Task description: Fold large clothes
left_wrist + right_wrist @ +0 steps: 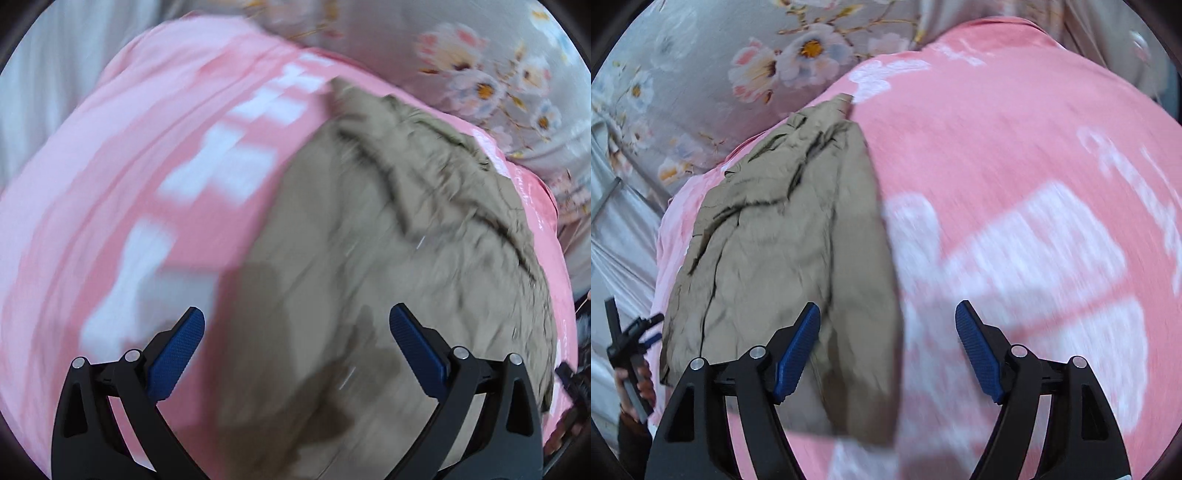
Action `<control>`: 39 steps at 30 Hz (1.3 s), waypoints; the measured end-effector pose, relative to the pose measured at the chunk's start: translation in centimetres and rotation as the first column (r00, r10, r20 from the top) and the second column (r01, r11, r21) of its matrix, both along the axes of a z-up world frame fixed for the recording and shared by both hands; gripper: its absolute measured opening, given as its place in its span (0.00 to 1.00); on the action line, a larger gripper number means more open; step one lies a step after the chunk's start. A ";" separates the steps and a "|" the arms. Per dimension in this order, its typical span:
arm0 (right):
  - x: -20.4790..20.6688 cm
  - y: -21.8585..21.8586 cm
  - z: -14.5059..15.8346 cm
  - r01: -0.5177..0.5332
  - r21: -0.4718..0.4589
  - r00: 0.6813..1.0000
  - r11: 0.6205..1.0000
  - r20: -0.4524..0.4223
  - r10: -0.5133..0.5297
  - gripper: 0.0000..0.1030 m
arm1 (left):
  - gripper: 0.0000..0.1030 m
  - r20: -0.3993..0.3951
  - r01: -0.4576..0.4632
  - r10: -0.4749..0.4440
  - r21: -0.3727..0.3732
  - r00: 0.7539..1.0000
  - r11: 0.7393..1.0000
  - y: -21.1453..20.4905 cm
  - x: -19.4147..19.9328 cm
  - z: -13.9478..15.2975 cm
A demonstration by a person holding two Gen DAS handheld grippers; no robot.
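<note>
Both grippers, left gripper (297, 321) and right gripper (888, 317), released above khaki garment (783, 240) on pink sheet (1015, 166), floral bedding (701, 55) beyond.

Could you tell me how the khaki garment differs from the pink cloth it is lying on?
The khaki garment is plain and heavily creased; the pink cloth carries white printed shapes and lies fairly smooth. The khaki garment is the smaller, covering only part of the pink cloth, which reaches well past it on every side. The khaki garment lies on top, gathered into a narrow strip; the pink cloth is spread out beneath. Both lie loose, with neither pair of tongs gripping them.
</note>
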State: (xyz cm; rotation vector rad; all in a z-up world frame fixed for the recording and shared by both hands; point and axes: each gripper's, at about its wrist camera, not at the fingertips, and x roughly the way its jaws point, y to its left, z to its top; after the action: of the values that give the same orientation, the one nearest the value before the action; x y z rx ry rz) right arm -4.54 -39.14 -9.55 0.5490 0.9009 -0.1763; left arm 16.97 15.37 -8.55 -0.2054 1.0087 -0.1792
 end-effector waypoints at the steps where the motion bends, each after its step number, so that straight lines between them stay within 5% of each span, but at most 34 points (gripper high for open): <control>1: -1.3 0.3 -0.4 0.006 0.005 1.000 1.000 0.004 -0.006 0.72 | 0.95 -0.016 -0.013 0.013 -0.014 1.000 1.000 0.7 -1.3 -0.6; 9: -2.2 4.3 -1.7 -0.003 0.053 0.997 0.999 0.072 -0.001 0.73 | 0.89 -0.011 -0.031 0.030 -0.075 0.999 0.997 1.1 -5.6 -2.2; 12: -1.4 5.6 -1.6 0.001 0.032 0.998 0.999 0.069 -0.003 0.62 | 0.59 -0.004 0.002 -0.002 -0.053 1.000 0.999 -0.1 -5.8 -1.9; 16: -0.7 6.1 -1.4 0.017 -0.011 0.999 1.000 0.050 -0.017 0.13 | 0.11 0.004 0.028 -0.028 -0.040 1.000 0.999 -0.7 -6.1 -0.9; 17: -0.8 5.9 -1.3 0.022 0.012 0.998 1.000 0.059 -0.023 0.08 | 0.09 0.008 0.029 -0.029 -0.045 1.000 0.999 -0.8 -6.1 -0.7; 21: -2.7 5.3 0.5 0.030 0.069 0.989 0.997 0.145 -0.039 0.04 | 0.04 0.064 0.020 -0.016 -0.061 0.998 0.998 -0.6 -7.5 1.3; 27: -8.0 5.9 6.4 0.000 -0.016 0.960 1.000 0.281 0.004 0.03 | 0.03 0.159 0.055 -0.035 -0.123 0.987 0.991 1.4 -12.5 5.8; 34: -14.2 7.5 15.9 0.019 -0.133 0.858 0.991 0.510 0.052 0.03 | 0.03 0.333 0.091 -0.016 -0.210 0.943 0.973 5.0 -19.7 14.4; 39: -12.4 5.8 19.7 0.050 -0.092 0.788 0.995 0.615 0.017 0.03 | 0.03 0.448 0.094 0.008 -0.206 0.894 0.974 5.2 -18.8 19.0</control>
State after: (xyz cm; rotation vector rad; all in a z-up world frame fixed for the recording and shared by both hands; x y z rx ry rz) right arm -16.95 -33.34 10.11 0.4729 0.2409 -0.0479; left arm -1.84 20.53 10.44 -0.3299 0.5305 -0.3645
